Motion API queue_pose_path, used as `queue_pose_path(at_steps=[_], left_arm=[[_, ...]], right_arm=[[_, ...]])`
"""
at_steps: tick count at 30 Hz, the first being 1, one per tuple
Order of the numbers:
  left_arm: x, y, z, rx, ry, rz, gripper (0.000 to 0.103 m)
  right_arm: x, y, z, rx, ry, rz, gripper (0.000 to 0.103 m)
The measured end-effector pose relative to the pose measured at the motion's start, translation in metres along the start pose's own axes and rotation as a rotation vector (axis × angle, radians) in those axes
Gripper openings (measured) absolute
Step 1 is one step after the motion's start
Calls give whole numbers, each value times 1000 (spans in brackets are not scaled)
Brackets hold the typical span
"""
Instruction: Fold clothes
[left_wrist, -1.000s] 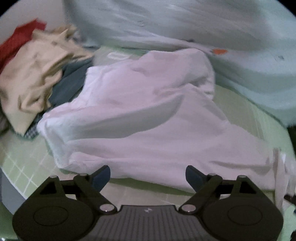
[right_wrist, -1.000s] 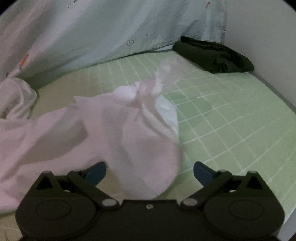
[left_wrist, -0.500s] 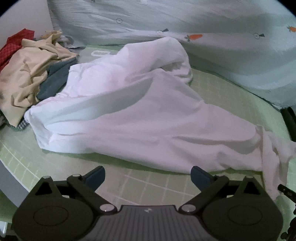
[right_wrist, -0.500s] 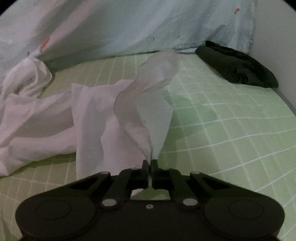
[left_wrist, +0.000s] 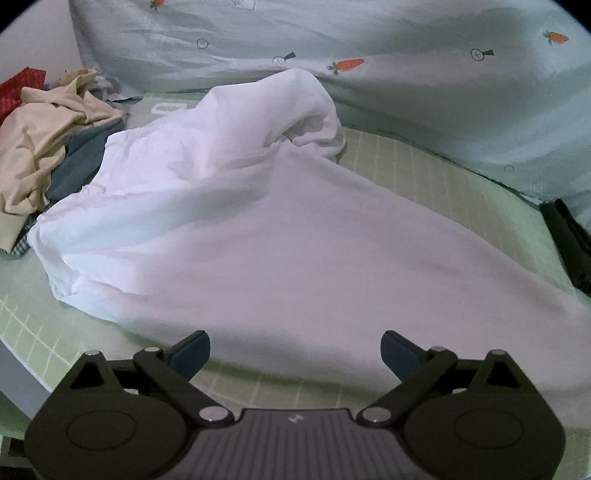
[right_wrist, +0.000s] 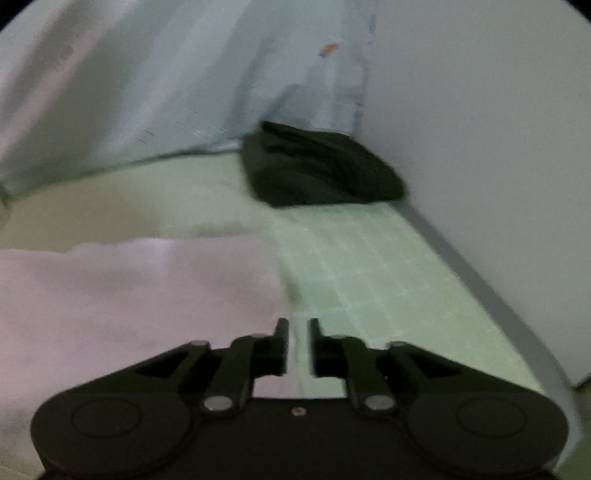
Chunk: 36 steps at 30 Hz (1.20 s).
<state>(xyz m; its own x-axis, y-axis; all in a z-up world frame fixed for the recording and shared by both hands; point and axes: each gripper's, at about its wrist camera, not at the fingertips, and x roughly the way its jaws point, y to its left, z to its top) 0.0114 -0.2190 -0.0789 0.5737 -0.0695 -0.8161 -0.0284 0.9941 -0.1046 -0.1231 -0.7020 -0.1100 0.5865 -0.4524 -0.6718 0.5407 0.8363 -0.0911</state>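
Left gripper (left_wrist: 295, 345) wide, empty; white garment (left_wrist: 258, 236) bunched just ahead. Right gripper (right_wrist: 298, 343) narrow; blur hides whether it pinches hem. Spread flat on mat (right_wrist: 369, 266) before you fold.

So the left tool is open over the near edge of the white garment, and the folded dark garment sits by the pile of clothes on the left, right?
Not quite. The left tool is open at the white garment, but the dark garment lies at the far right, against the wall, as the right wrist view shows. The pile is on the opposite side.
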Motion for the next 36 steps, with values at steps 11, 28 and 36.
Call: queue_pose_path(at_steps=[11,28,36], left_arm=[[-8,16,-5,-106,2,10,98],[1,41,-10,-222,51,25,98],[3,70,-5,-279,40,88,94]], right_arm=[[-8,4,-63,234,78,-21,70],[-5,2,-72,320,86,59,15],[-26,-23,-87,293,99,-119,13]])
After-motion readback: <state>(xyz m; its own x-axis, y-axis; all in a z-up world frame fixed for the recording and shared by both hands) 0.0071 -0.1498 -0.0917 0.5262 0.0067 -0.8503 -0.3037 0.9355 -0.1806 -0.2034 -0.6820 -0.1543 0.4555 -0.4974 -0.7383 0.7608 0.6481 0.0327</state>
